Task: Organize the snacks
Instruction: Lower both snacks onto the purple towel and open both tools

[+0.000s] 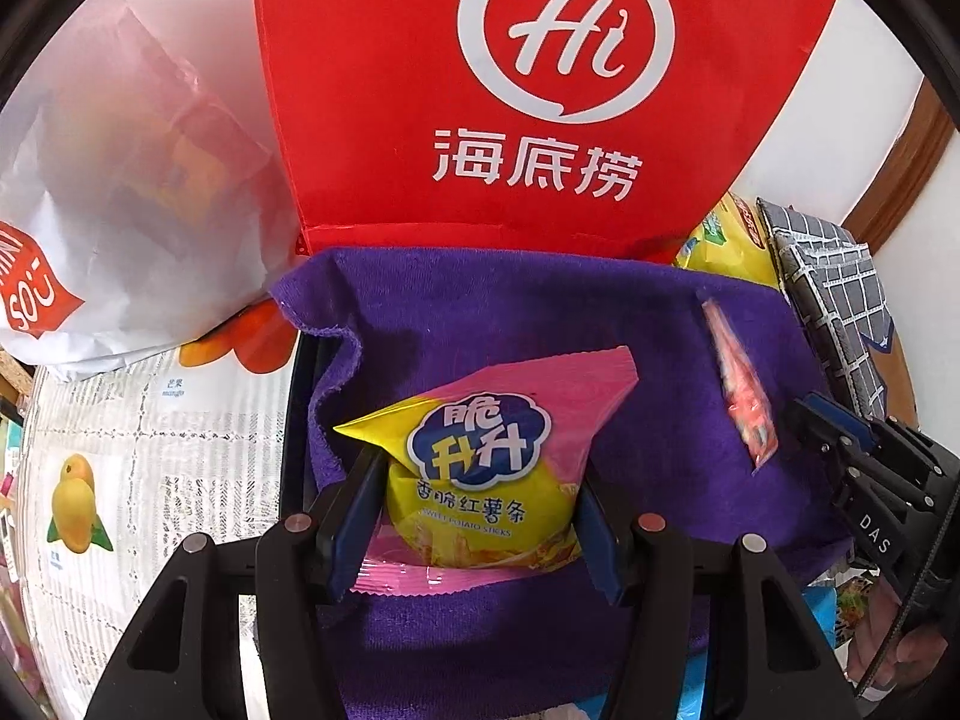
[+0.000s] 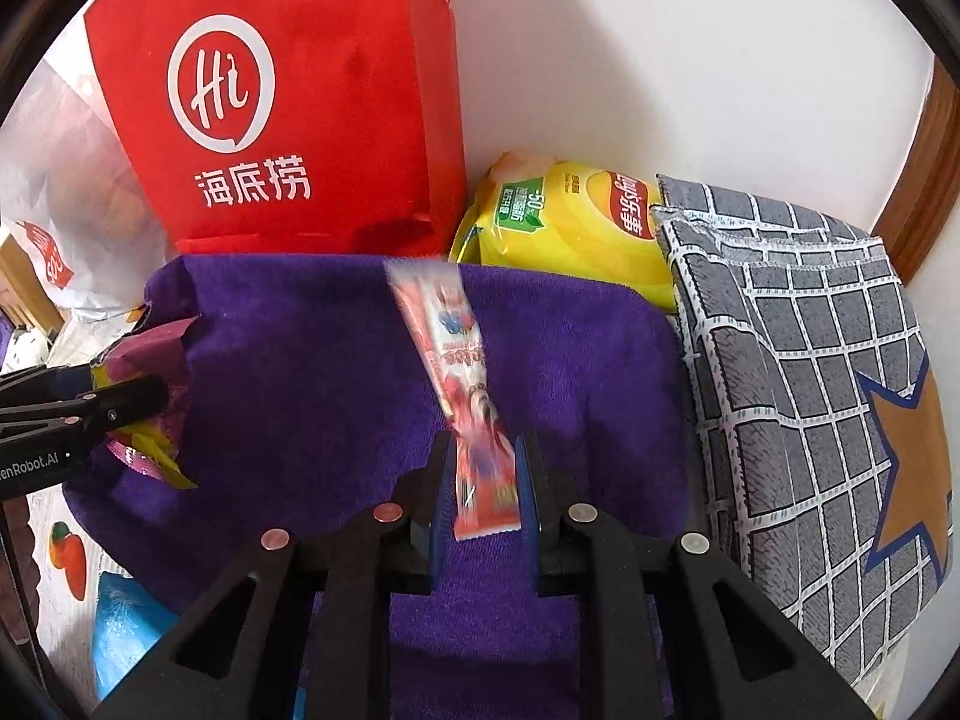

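Observation:
My left gripper is shut on a pink and yellow bag of sweet potato sticks, held above a purple towel. My right gripper is shut on the near end of a long red snack stick packet, blurred, which points away over the same purple towel. In the left wrist view the right gripper shows at the right with the red stick packet. In the right wrist view the left gripper shows at the left edge with the sweet potato bag.
A red paper bag with a white logo stands behind the towel. A yellow chip bag lies to its right, next to a grey checked cushion. A white plastic bag sits at the left on a fruit-print tablecloth.

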`<state>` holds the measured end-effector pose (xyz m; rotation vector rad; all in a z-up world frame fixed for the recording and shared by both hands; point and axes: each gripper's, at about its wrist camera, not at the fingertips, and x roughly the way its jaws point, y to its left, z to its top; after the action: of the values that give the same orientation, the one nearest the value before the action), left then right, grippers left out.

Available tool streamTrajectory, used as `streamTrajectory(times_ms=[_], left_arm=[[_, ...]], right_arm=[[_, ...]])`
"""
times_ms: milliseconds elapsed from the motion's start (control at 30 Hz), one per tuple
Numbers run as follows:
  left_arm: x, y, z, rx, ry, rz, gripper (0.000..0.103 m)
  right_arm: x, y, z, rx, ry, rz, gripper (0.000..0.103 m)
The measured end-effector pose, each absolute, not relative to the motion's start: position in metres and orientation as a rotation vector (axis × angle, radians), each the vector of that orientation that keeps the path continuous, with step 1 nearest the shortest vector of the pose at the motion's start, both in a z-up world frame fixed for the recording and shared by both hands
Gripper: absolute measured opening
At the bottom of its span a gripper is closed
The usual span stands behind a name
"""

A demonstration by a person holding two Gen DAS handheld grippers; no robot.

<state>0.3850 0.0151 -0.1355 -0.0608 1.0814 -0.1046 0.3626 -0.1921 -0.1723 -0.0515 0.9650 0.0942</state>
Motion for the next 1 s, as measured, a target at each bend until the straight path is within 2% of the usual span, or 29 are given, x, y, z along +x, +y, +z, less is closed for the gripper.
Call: streamTrajectory(times_ms=[133, 300, 367, 433, 533, 600, 900, 1000], left_arm=[[0.386, 0.012, -0.138, -0.055, 1.083, -0.107, 0.057], [0.388, 0.009, -0.139, -0.058, 1.083, -0.12, 0.058], [0.388, 0.01, -0.138, -0.073, 1.092, -0.139, 0.063], [0.387, 0.01, -0.135, -0.092, 1.081, -0.15, 0.075], [0.382, 0.006, -0.125, -0.052, 1.036, -0.13, 0.079], [0.379, 0.004, -0.118, -0.025, 1.015, -0.117, 0.08], [0.359, 0.005, -0.089, -0.028, 0.984, -0.1, 0.08], [0.347, 0.008, -0.077, -0.042, 0.962, -0.096, 0.08]], right_arm=[[0.361, -0.194, -0.17, -0.05, 0.96, 0.09, 0.029], [0.357, -0.196, -0.161, -0.048, 0.942, 0.09, 0.044], [0.354, -0.196, -0.156, -0.045, 0.932, 0.089, 0.05], [0.351, -0.195, -0.152, -0.047, 0.924, 0.087, 0.054], [0.348, -0.194, -0.144, -0.05, 0.918, 0.076, 0.06], [0.346, -0.195, -0.139, -0.044, 0.914, 0.07, 0.069], [0.316, -0.204, -0.108, -0.043, 0.879, -0.009, 0.082], [0.302, -0.209, -0.099, -0.03, 0.86, -0.032, 0.083]])
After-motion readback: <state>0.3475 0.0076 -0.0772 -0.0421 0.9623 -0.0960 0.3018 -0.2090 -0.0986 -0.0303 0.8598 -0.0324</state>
